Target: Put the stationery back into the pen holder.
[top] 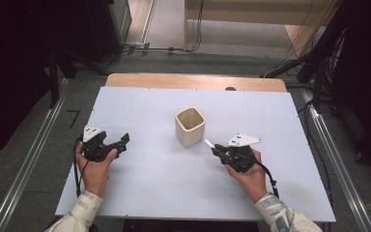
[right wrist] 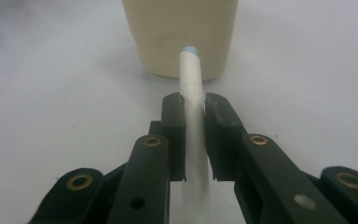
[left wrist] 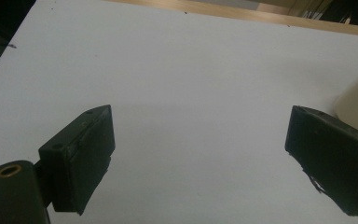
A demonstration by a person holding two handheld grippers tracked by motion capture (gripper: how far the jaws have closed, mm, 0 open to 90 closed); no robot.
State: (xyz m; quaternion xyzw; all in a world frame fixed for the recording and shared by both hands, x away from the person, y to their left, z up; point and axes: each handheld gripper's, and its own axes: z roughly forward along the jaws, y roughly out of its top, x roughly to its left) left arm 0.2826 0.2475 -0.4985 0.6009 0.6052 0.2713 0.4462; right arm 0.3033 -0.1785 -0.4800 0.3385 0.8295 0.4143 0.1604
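Just beside the cup (top: 190,126), my right tongs (top: 214,147) pinch a white stick (right wrist: 192,79) aimed at it, ready, I judge, to drop in; left tongs (top: 121,141) gape empty, well apart.

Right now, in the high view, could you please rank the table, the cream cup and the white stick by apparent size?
1. Table, far the largest.
2. Cream cup.
3. White stick, a thin sliver protruding from the right hand-held gripper, which hides part of it, so it looks shorter than it is.
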